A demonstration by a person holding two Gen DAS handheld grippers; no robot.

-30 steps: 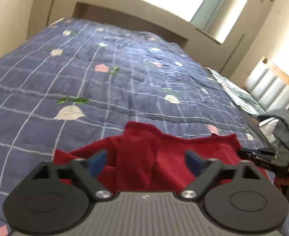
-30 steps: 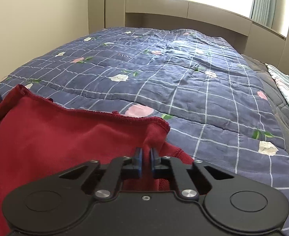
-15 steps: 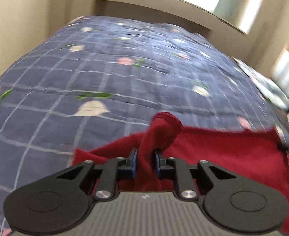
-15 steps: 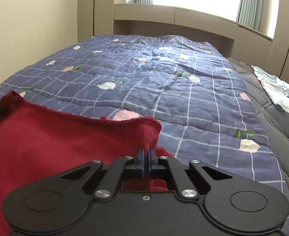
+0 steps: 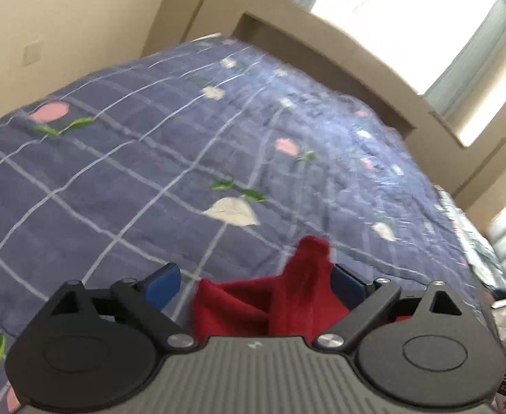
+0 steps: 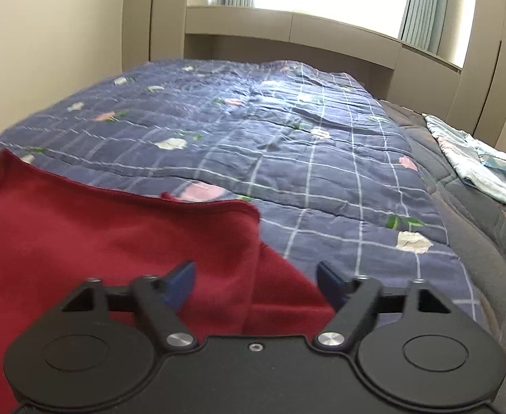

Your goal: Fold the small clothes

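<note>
A dark red garment (image 6: 98,234) lies on the blue checked floral quilt (image 6: 287,145), folded over itself with a hemmed edge on top. My right gripper (image 6: 258,284) is open, its blue pads apart over the garment's right corner. In the left wrist view a bunched peak of the same red cloth (image 5: 304,286) stands between the open fingers of my left gripper (image 5: 253,283), leaning against the right pad (image 5: 347,284). The left pad (image 5: 163,281) is clear of it.
The bed runs up to a beige headboard shelf (image 6: 287,38) under a bright window. A beige wall (image 6: 46,34) is on the left. A light patterned cloth (image 6: 477,158) lies on the dark mattress edge at the right.
Both grippers were shut on the red garment half a second ago and have now opened, letting it go. The left wrist view has tilted and shifted left.
</note>
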